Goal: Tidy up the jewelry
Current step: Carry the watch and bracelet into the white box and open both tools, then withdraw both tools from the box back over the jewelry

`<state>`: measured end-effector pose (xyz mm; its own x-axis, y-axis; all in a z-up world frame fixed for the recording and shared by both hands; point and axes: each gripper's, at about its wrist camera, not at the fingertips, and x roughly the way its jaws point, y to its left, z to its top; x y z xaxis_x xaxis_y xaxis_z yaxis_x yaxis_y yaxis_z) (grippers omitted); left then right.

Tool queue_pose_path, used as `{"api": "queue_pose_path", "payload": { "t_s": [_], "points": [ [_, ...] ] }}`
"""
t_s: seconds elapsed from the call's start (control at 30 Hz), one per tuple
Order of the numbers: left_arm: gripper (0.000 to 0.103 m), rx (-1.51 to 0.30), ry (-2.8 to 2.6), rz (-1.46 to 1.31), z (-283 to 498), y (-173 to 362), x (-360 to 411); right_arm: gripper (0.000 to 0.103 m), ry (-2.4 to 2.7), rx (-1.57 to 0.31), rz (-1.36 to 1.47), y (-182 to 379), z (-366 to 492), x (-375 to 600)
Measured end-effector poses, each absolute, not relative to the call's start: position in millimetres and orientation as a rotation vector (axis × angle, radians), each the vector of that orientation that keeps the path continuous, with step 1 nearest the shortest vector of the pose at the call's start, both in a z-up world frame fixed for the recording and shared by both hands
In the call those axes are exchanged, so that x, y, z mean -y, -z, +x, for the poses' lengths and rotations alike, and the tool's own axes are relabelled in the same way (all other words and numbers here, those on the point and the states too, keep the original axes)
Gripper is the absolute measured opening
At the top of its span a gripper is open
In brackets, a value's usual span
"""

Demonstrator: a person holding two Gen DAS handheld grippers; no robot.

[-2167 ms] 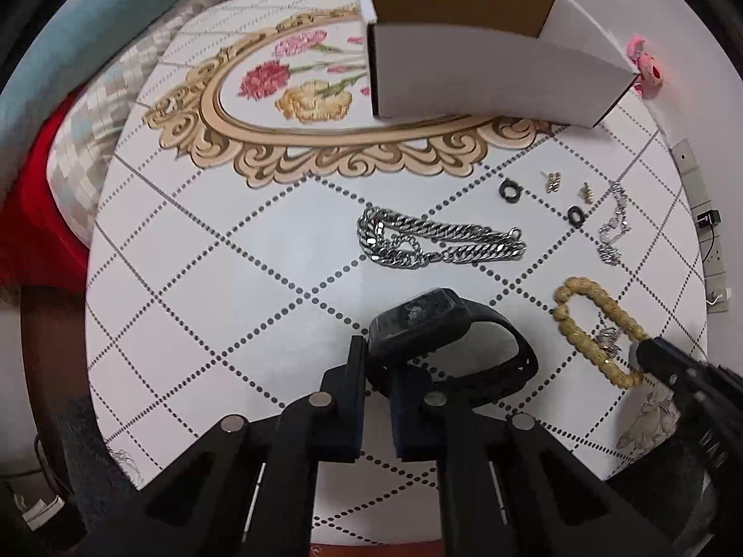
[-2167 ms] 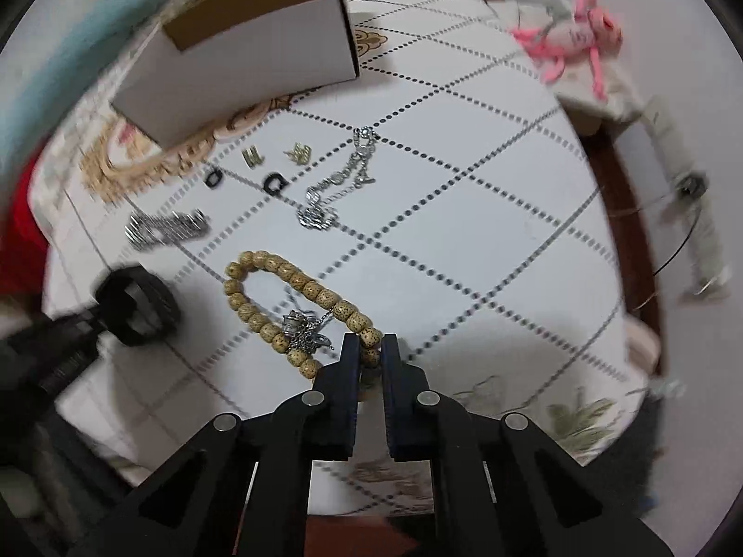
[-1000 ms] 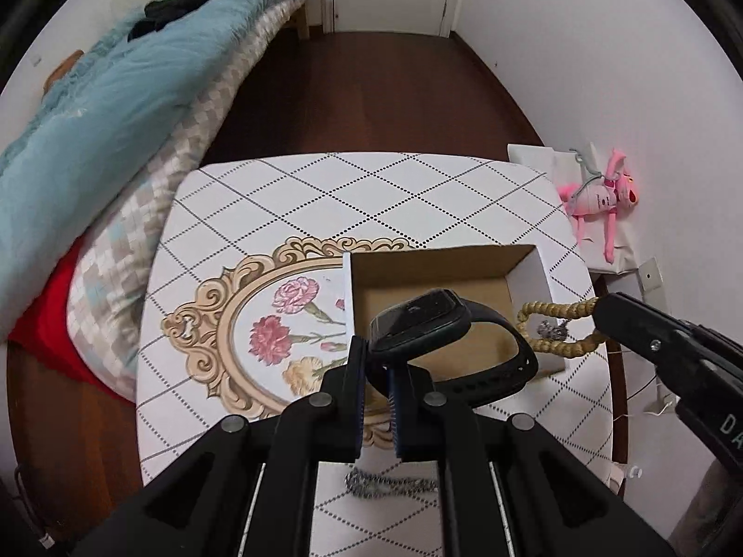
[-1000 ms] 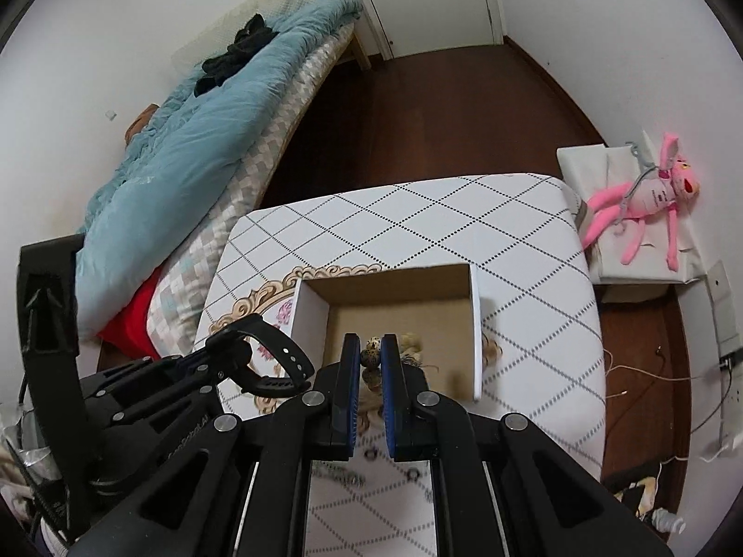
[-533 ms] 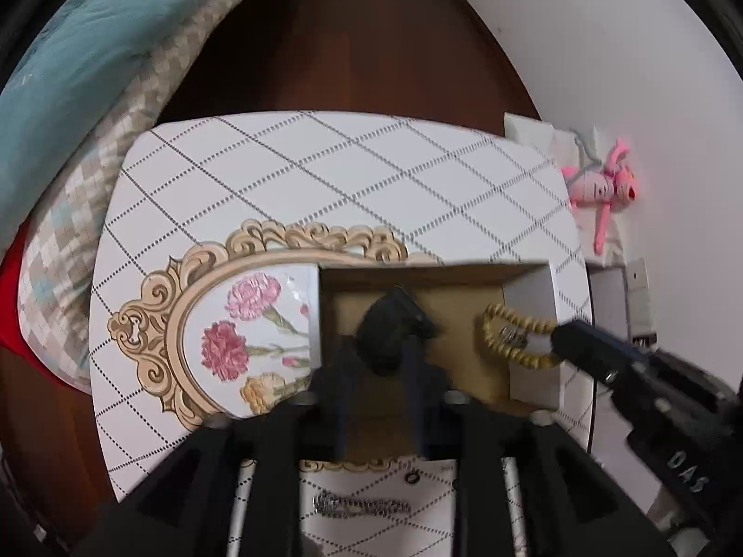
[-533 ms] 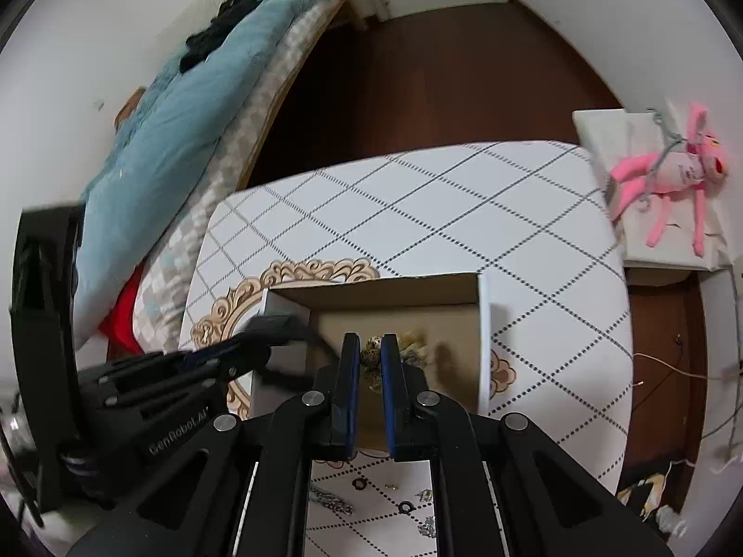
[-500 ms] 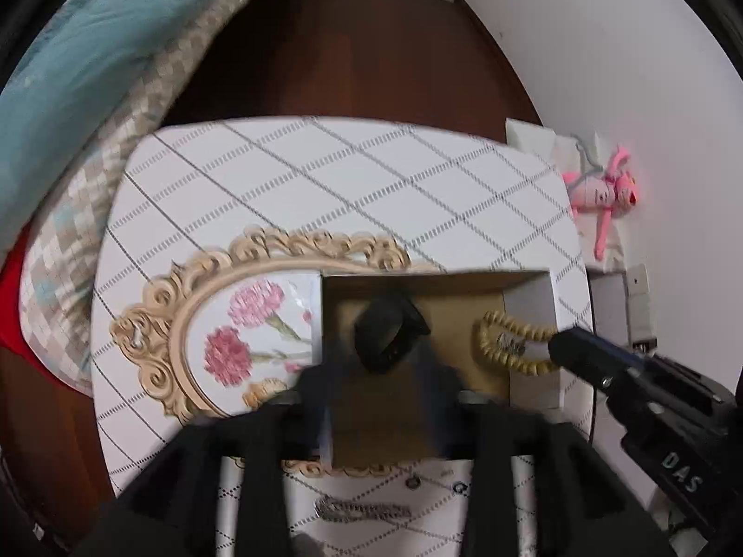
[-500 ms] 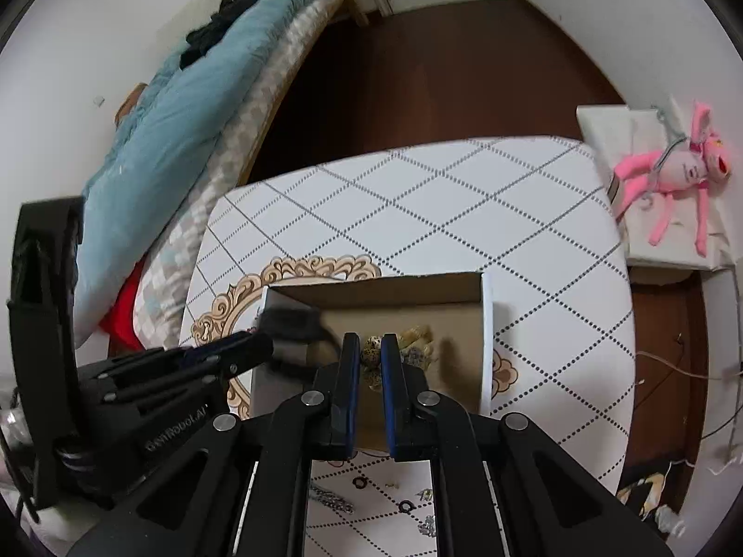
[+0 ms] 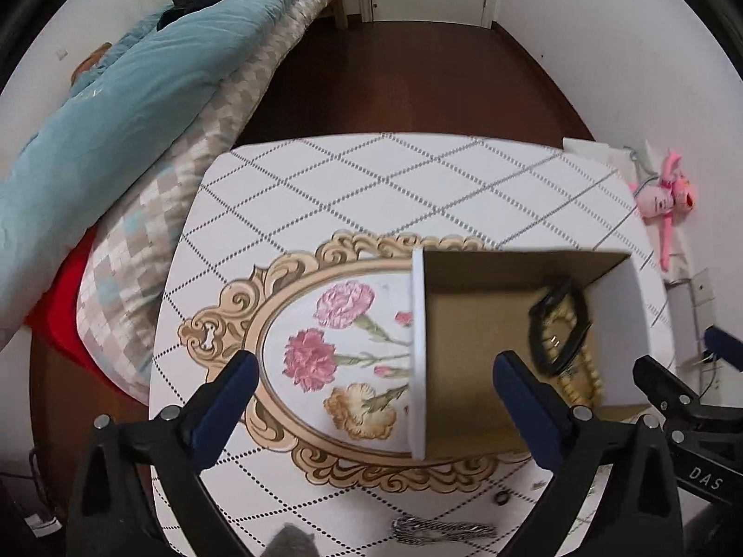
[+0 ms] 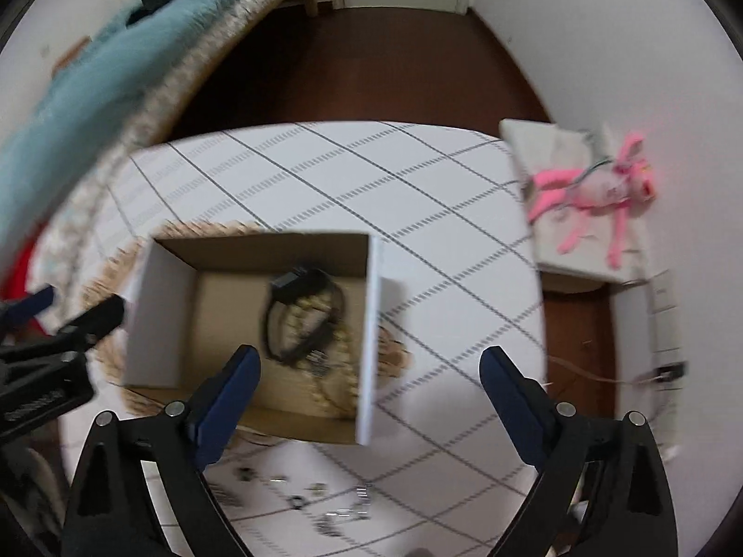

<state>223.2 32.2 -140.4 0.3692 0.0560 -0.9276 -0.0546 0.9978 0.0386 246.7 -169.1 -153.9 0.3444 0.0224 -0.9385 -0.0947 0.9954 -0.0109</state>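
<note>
Left wrist view: watch (image 9: 557, 325) lengthwise toward far wall.

The desk (image 9: 371, 176) wears a white cover crossed by dotted diamond lines, with a gold scrolled frame around printed flowers (image 9: 343, 348). An open cardboard box (image 9: 464, 371) with white outer walls stands directly on it, overlapping the right end of that frame. On the near strip of the desk, in front of the box, lie a silver chain (image 9: 441, 531), a small dark ring (image 9: 501, 496) and several tiny blurred pieces (image 10: 297, 501).
</note>
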Motion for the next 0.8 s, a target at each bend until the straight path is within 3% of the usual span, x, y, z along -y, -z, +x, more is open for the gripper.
{"api": "queue_pose_path", "payload": {
  "t_s": [0.4, 0.8],
  "points": [
    [0.103, -1.182, -0.07, -0.025, 202, 144, -30, 0.101, -0.042, -1.212, -0.076, 172, 222, 167],
    [0.103, -1.064, -0.069, -0.013, 164, 89, -22, 0.101, 0.018, -1.045, -0.066, 115, 184, 175]
  ]
}}
